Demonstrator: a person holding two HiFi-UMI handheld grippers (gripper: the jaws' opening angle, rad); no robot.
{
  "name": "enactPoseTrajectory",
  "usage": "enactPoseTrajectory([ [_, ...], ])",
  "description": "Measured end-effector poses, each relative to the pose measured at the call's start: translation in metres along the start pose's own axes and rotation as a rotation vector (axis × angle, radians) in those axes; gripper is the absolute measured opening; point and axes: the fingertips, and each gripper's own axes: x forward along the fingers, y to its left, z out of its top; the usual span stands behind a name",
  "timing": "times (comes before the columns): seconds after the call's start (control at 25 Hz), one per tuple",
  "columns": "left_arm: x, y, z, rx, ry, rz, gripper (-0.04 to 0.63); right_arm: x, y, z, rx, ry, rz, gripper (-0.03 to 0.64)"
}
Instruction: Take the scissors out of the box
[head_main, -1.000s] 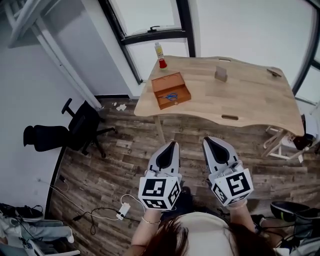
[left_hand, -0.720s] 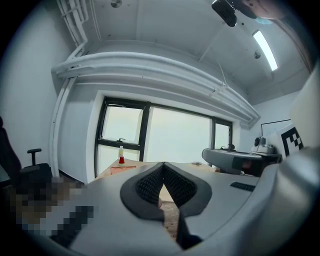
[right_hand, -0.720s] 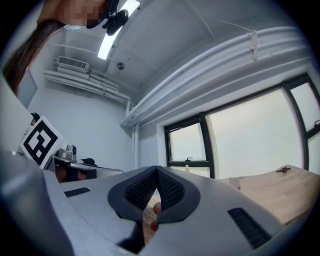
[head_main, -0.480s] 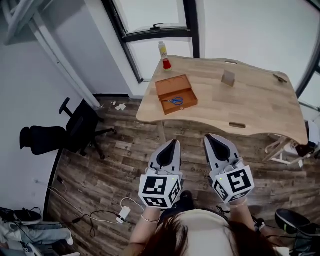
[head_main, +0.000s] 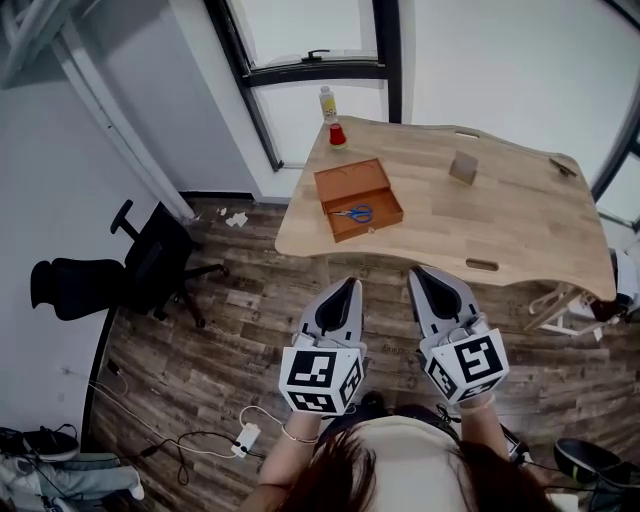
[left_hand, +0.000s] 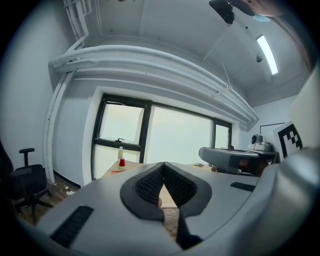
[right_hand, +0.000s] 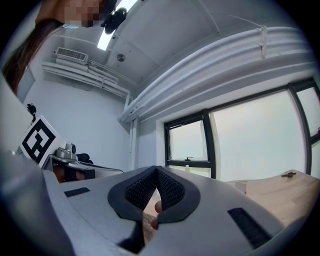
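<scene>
One box (head_main: 348, 181), one scissors (head_main: 353, 213), one cup (head_main: 338, 134), one bottle (head_main: 327, 102), one chair (head_main: 150, 262)

An office room — wooden desk (head_main: 520, 225), black swivel chair (head_main: 152, 262), large windows (head_main: 300, 30).

On the table (head_main: 520, 215), toward its left end: the box (head_main: 357, 199), with the scissors (head_main: 352, 213) inside, in the half nearer the table's front edge. At the table's far left corner: a cup (head_main: 338, 134), and just behind it a bottle (head_main: 327, 101). Near the table's middle, toward its back: a small block (head_main: 463, 167). At the table's far right corner: a small flat item (head_main: 562, 167). Before the table's front edge, over the floor (head_main: 230, 340), apart from the table: left gripper (head_main: 348, 287) and right gripper (head_main: 421, 273), side by side, pointing toward the table. Left of the table, on the floor: an office chair (head_main: 140, 270). Behind the table: a window (head_main: 310, 40)
</scene>
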Motion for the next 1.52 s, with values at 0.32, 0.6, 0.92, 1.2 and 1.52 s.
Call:
enactPoseTrajectory([
  [0.32, 0.013, 0.013, -0.001, -0.015, 0.010, -0.024, 0.018, 0.020, 0.004, -0.003, -0.010, 0.018, 0.004, 0.028],
  [0.6, 0.033, 0.017, -0.007, -0.018, 0.019, -0.028, 0.018, 0.036, -0.007, -0.011, -0.013, 0.024, 0.007, 0.028],
  [0.92, 0.070, 0.037, -0.003, -0.017, 0.019, 0.002, 0.018, 0.076, -0.032, -0.013, -0.005, 0.018, 0.039, 0.028],
  [1.2, 0.115, 0.052, -0.004, -0.026, 0.027, 0.026, 0.018, 0.112, -0.061, -0.023, -0.002, 0.041, 0.067, 0.028],
  [1.52, 0.167, 0.071, 0.000, -0.031, 0.035, 0.054, 0.018, 0.153, -0.095, -0.029, -0.020, 0.065, 0.102, 0.028],
])
